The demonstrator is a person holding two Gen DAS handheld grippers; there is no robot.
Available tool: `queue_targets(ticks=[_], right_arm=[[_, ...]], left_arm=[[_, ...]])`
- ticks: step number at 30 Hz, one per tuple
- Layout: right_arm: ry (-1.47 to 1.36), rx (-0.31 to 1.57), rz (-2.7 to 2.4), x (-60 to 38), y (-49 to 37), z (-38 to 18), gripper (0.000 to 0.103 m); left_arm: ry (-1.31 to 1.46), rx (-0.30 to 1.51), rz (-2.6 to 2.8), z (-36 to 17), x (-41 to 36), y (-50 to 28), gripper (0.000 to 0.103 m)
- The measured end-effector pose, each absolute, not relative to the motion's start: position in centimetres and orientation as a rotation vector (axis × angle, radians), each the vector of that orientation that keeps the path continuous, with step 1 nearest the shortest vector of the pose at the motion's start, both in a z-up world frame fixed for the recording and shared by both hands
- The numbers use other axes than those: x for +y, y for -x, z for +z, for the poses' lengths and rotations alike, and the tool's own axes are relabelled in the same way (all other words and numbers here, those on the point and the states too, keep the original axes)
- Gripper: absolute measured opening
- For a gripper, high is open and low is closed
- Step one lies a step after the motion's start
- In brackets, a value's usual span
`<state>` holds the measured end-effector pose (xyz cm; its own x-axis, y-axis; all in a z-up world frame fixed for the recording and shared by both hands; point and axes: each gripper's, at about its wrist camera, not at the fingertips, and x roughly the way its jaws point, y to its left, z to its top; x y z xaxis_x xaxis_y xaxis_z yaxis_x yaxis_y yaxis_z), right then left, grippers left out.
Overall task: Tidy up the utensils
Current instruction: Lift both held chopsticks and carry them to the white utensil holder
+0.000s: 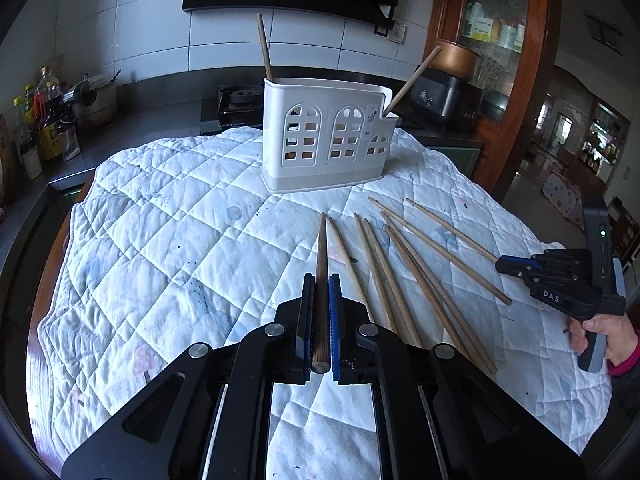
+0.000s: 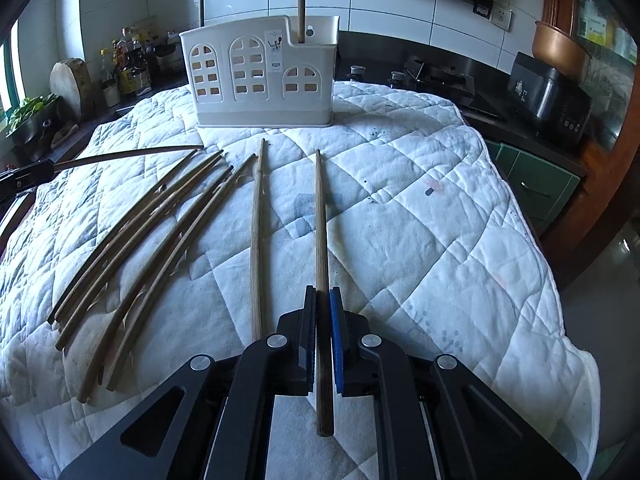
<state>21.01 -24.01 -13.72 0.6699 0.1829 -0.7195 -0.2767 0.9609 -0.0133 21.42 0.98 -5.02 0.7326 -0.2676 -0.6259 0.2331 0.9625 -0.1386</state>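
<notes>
A white utensil holder (image 1: 326,138) with arched cut-outs stands at the far side of the quilted cloth (image 1: 180,240); it also shows in the right wrist view (image 2: 260,76). Two chopsticks (image 1: 265,46) stand in it. My left gripper (image 1: 321,280) is shut on a dark wooden chopstick (image 1: 321,248) that points toward the holder. My right gripper (image 2: 323,294) is shut on another chopstick (image 2: 321,220), also pointing toward the holder. In the left wrist view the right gripper (image 1: 506,266) grips the end of a chopstick at the right. Several loose chopsticks (image 1: 404,272) lie on the cloth between the grippers.
The cloth-covered table (image 2: 440,220) drops off at its right edge. A dark counter behind holds bottles (image 1: 44,116), a stove (image 1: 236,100) and a black cooker (image 1: 448,100). A wooden cabinet (image 1: 496,60) stands at the right.
</notes>
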Motion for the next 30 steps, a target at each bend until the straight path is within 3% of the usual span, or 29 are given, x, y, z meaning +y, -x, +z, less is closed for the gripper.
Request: queue_targets(ticks=[14,30], right_arm=[[0.114,0.548,0.314,-22.4,-18.3,-3.5,0.007],[0.121,0.521,0.422,-19.9,-25.6,8.5,0.007]], left_arm=[[0.089,0.672,-0.276,-3.7,1.8,-21.6,0.005],[0.050,0.633,-0.328,2.6,2.2,-25.7,0.005]])
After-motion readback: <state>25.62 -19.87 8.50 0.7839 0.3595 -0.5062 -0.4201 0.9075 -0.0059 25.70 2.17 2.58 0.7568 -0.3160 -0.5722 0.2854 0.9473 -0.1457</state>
